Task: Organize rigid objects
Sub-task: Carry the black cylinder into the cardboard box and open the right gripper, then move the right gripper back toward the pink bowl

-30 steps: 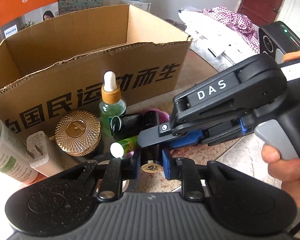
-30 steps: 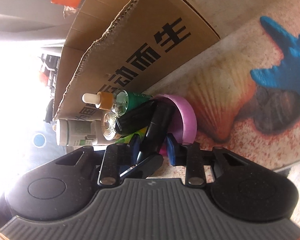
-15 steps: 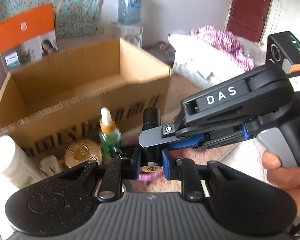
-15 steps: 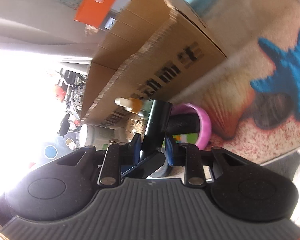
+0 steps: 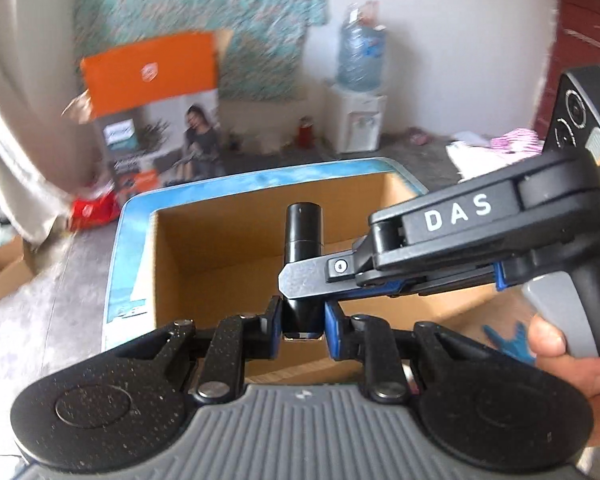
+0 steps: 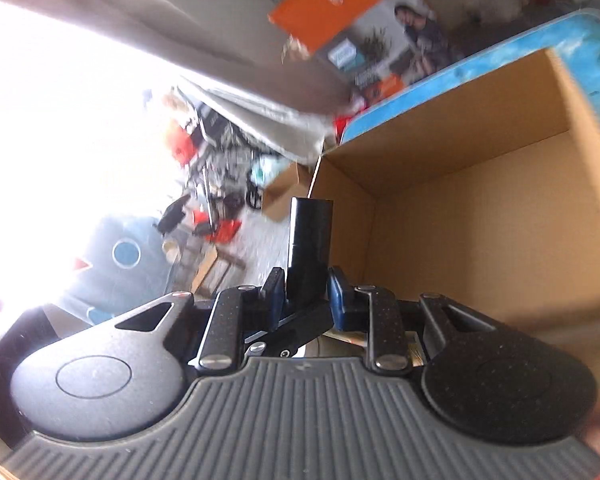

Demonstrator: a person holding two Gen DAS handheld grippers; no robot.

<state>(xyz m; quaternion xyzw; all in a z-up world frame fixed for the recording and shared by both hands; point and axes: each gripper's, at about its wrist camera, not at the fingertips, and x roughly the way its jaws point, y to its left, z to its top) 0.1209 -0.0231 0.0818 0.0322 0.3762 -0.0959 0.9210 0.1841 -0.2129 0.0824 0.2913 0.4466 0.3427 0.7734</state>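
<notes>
Both claws are closing on 1 black cylindrical plastic tube (image 5: 303, 248). The left claw (image 5: 301, 320) is pinching its lower end between blue pads, and the right claw (image 6: 305, 294) is clamping it from the side. The tube is standing upright in the air above the open brown cardboard box (image 5: 228, 240), whose bare inner floor (image 6: 480, 232) is showing below.
</notes>
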